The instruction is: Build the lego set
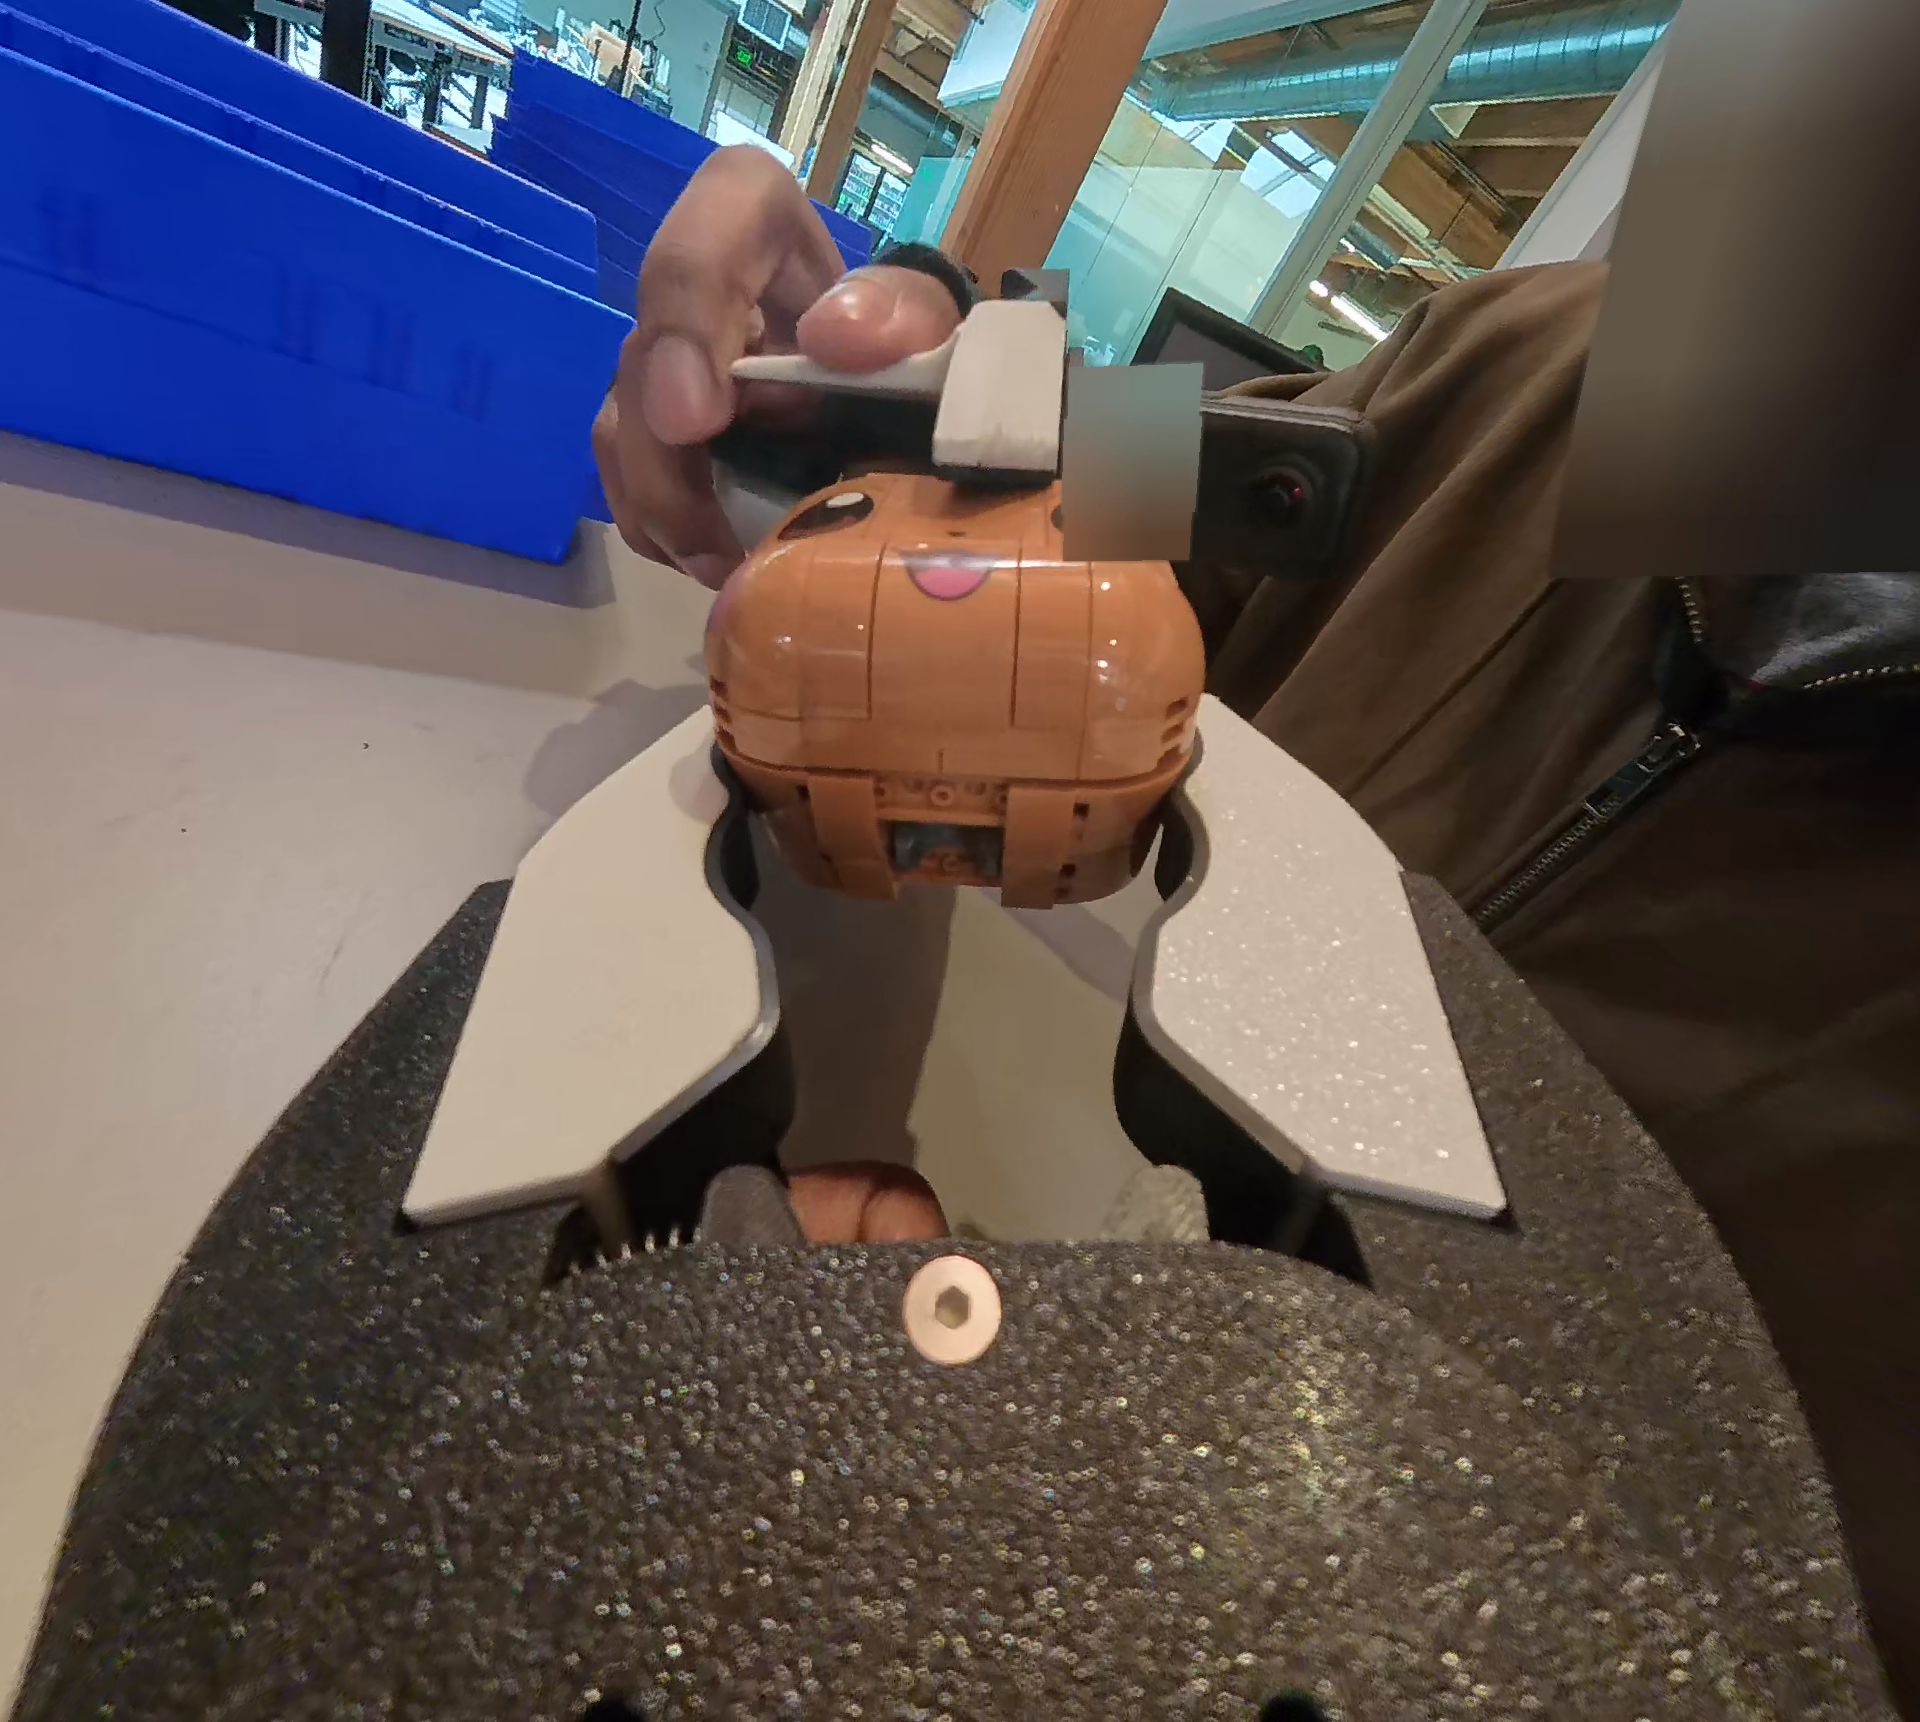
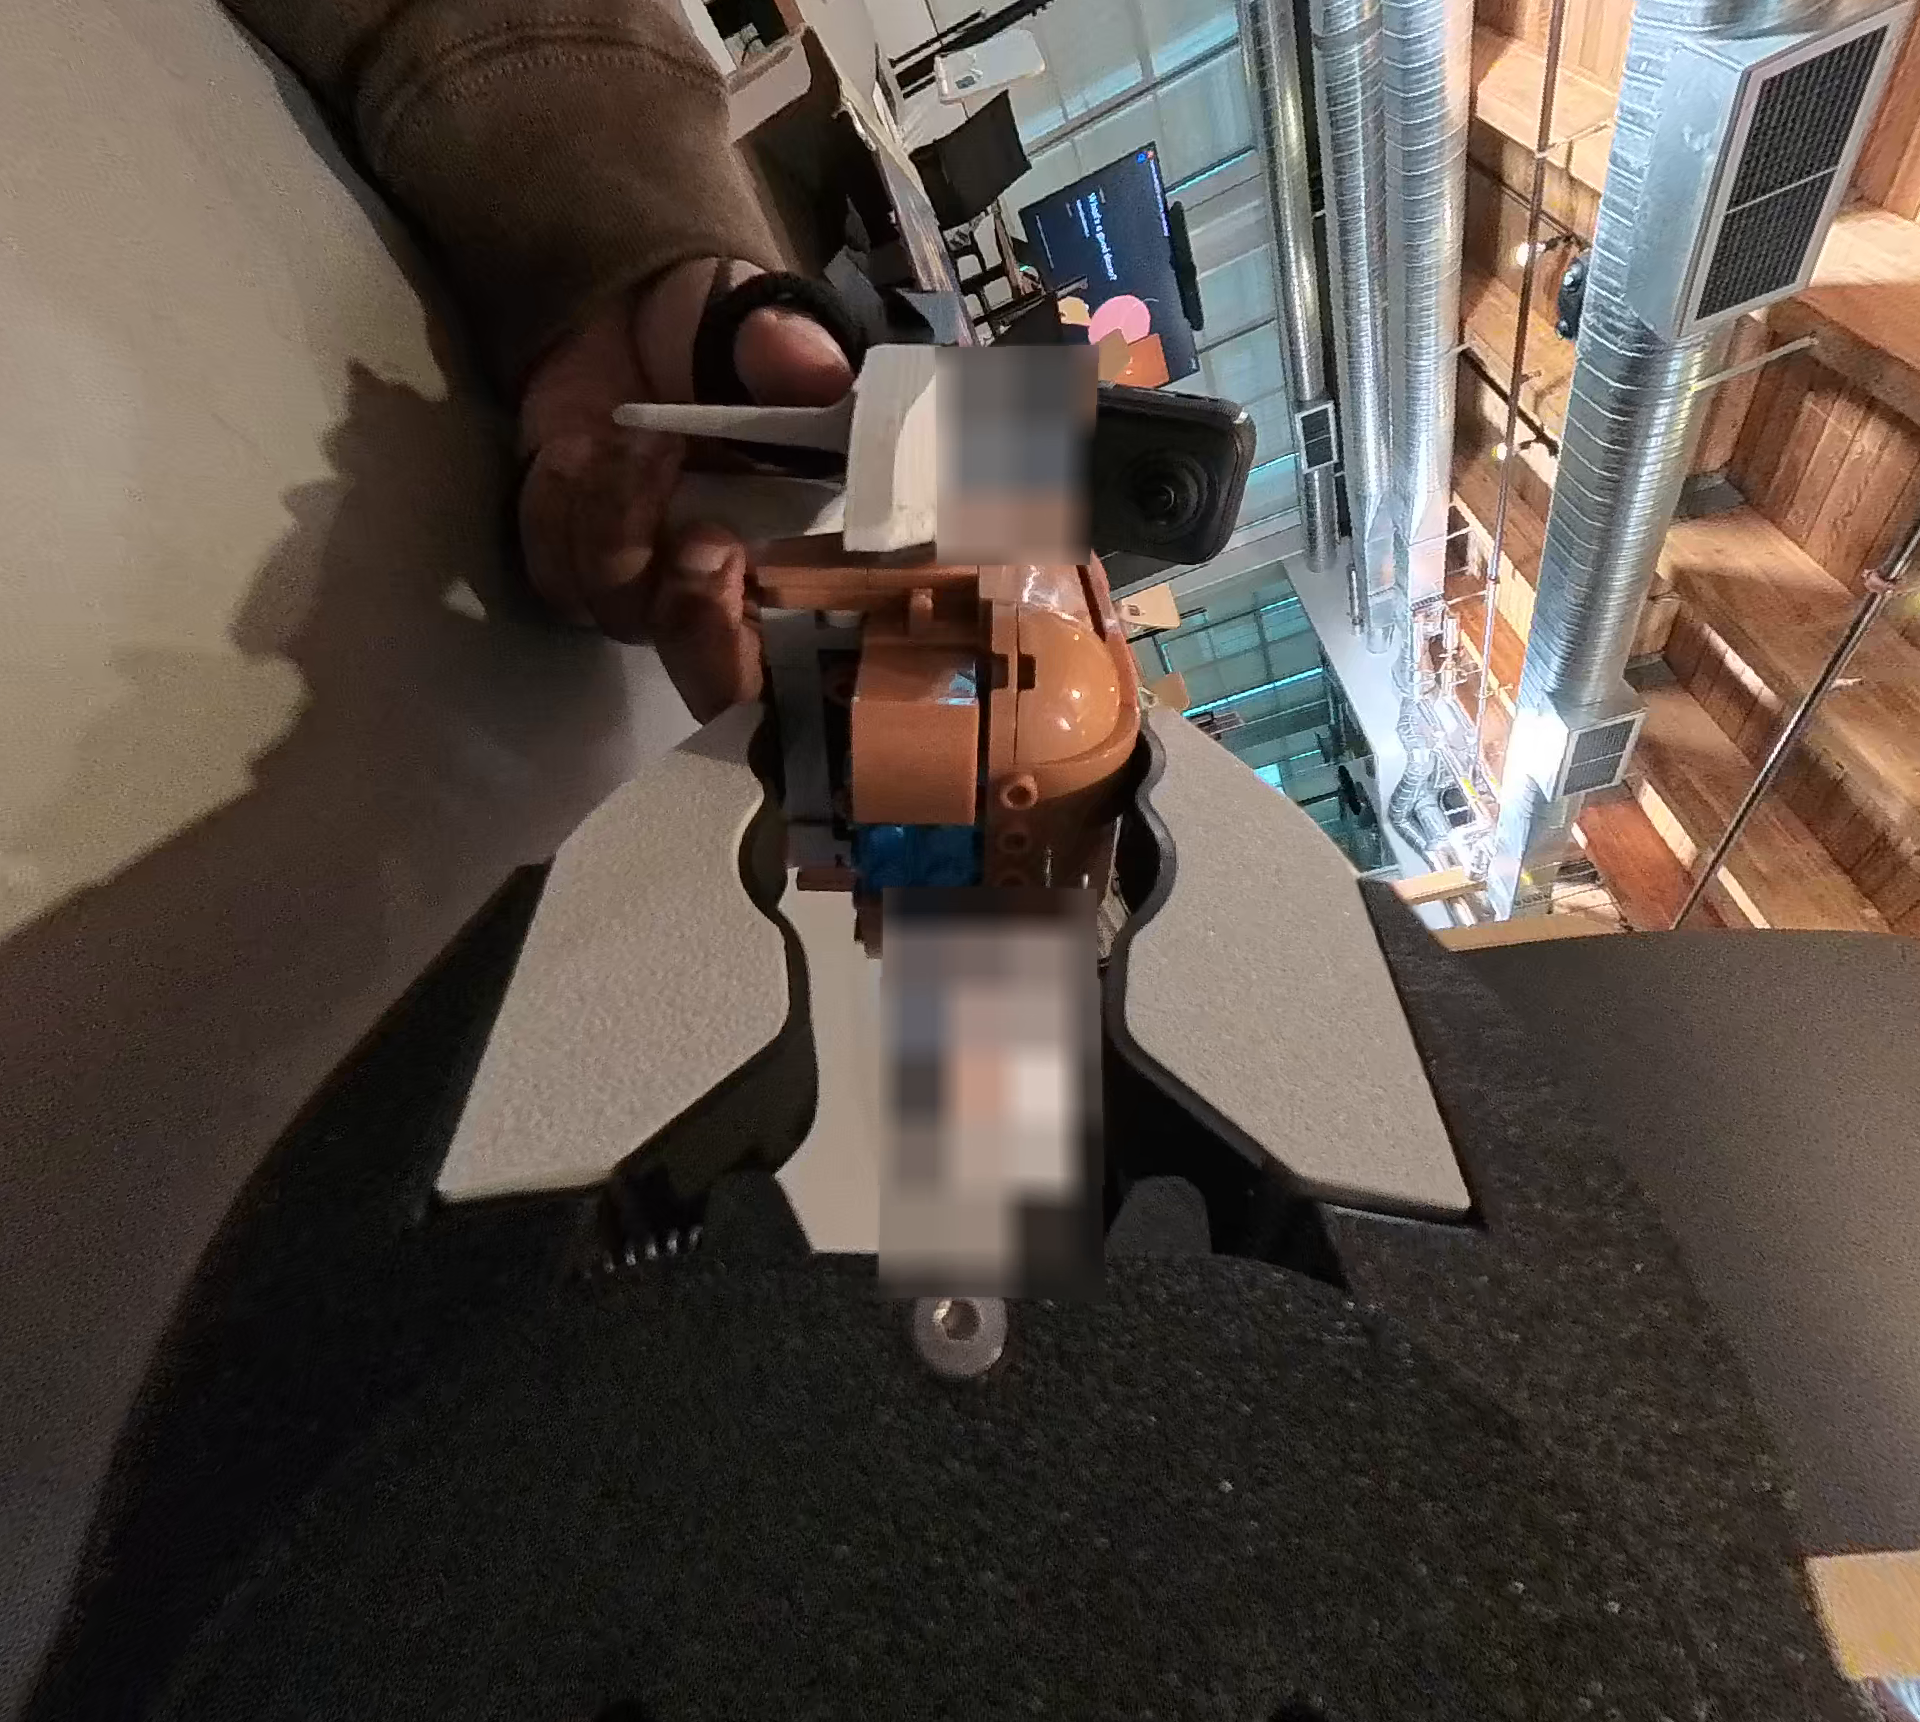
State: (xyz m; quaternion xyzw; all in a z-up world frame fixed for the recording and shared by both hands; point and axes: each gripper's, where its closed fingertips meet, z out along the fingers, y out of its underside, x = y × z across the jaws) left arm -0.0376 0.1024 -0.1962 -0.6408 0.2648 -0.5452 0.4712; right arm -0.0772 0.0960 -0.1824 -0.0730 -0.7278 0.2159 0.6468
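A rounded brown lego model [image 1: 956, 644] with a printed face is held in the air above the table. My left gripper [image 1: 956, 737] is shut on its lower sides, with a white finger [image 1: 623, 945] on each flank. My right gripper [image 2: 951, 727] is shut on the same model [image 2: 914, 737] from another side, where brown and blue bricks [image 2: 914, 851] show. Each view shows the other gripper beyond the model, held by a hand: the right one in the left wrist view [image 1: 997, 405] and the left one in the right wrist view [image 2: 904, 457].
Blue plastic bins [image 1: 260, 301] stand on the pale table [image 1: 208, 841] at the back left. A person's brown jacket [image 1: 1455, 737] fills the right side. The hand [image 1: 707, 384] holding the right gripper is close behind the model. Less than 4 cm separates the two grippers' tips.
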